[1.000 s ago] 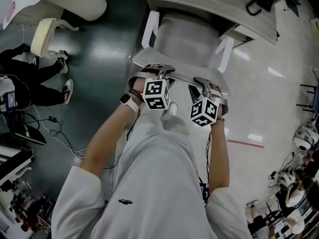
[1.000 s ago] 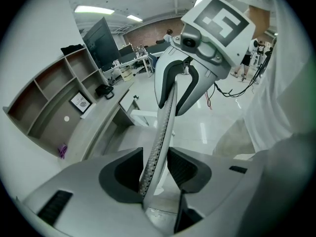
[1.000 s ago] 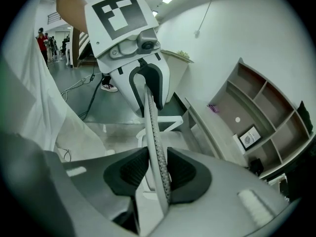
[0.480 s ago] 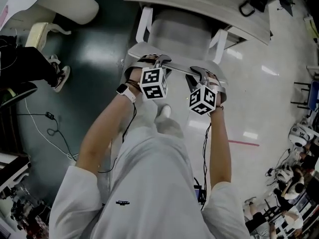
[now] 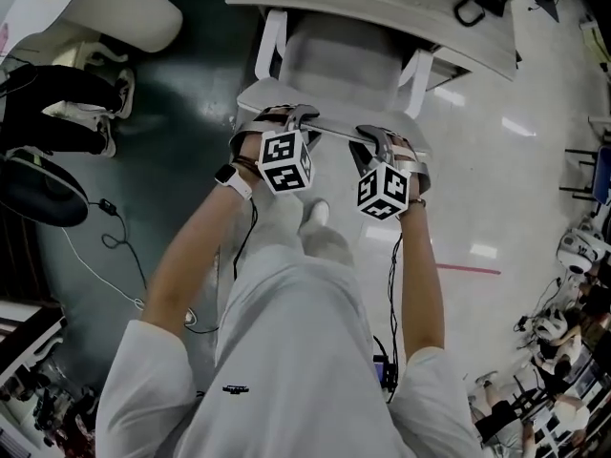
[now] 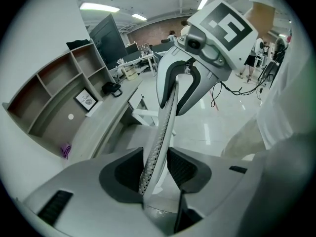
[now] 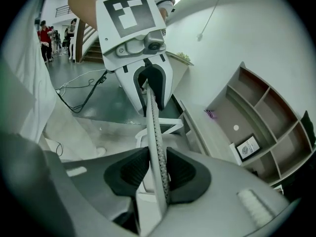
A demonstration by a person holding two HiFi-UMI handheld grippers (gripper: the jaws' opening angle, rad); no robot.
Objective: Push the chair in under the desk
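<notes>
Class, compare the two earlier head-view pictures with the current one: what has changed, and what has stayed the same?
The chair has slid a little further in toward the desk, and both grippers have gone with it. The right gripper has just closed slightly tighter on the backrest. Unchanged: the left gripper stays clamped on the backrest, and nothing was let go.

Chair [image 5: 344,70] partly under desk [image 5: 382,8]; backrest [image 5: 332,134] nearest the person [image 5: 305,351]

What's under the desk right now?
The chair seat's front edge sits under the desk; its back is outside. Farther in, the desk hides everything.
</notes>
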